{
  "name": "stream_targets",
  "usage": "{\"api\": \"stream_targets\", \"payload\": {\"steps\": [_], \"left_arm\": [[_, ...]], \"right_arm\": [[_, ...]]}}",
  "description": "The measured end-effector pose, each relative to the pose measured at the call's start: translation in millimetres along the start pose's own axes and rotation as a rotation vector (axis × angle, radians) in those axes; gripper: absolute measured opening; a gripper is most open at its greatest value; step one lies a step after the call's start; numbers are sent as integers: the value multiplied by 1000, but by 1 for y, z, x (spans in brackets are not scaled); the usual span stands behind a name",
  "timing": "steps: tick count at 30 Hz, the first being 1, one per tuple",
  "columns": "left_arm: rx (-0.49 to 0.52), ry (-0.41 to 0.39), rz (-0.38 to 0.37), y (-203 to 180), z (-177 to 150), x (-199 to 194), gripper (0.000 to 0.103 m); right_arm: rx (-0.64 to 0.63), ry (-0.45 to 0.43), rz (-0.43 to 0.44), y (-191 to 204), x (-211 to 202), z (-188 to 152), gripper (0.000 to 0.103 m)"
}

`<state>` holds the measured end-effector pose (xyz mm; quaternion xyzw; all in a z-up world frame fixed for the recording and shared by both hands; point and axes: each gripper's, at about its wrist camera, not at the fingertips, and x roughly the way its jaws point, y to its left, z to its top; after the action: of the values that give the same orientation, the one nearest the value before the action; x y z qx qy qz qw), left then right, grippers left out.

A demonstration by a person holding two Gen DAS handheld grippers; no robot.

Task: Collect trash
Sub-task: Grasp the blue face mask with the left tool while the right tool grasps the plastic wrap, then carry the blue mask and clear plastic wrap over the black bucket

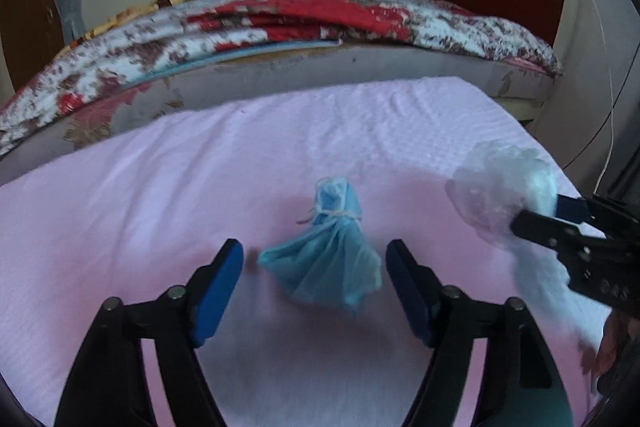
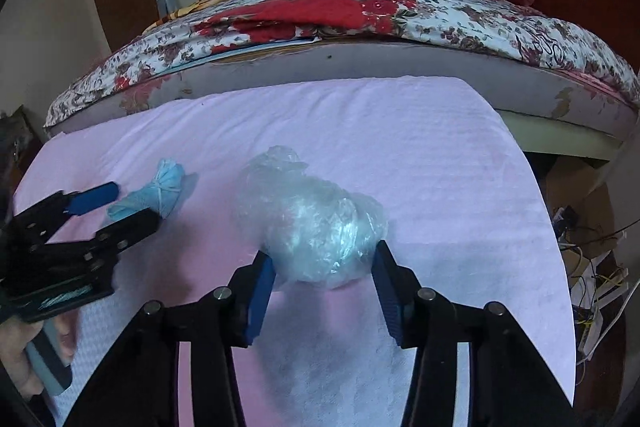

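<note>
My left hand-held gripper [image 1: 315,287] is spread wide, its blue pads on either side of the tied blue face mask [image 1: 326,255] without touching it. The mask lies on the pink towel [image 1: 140,195] covering the tabletop, roughly mid-width and toward the near edge. My right hand-held gripper [image 2: 322,291] has its pads against both sides of the crumpled clear plastic bag [image 2: 312,223], gripping its near end; the bag sits toward the right edge, well apart from the mask. Beyond the far edge I see a bed [image 2: 360,23] with floral bedding.
</note>
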<state>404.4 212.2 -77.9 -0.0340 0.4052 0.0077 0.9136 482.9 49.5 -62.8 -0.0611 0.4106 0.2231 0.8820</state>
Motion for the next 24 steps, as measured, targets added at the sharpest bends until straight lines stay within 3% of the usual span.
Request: {"api": "stream_targets", "payload": {"steps": [1, 2, 6, 16, 24], "left_arm": [[-1, 14, -12, -1, 1, 4, 56], [0, 30, -30, -2, 2, 7, 51], [29, 35, -55, -6, -5, -1, 40], [82, -57, -86, -27, -39, -76, 39], [124, -79, -104, -51, -68, -126, 40]], "right_arm": [[-1, -1, -1, 0, -1, 0, 49], [3, -1, 4, 0, -2, 0, 49], [20, -6, 23, 2, -11, -6, 46], [4, -56, 4, 13, -84, -46, 45], [15, -116, -2, 19, -157, -90, 45]]}}
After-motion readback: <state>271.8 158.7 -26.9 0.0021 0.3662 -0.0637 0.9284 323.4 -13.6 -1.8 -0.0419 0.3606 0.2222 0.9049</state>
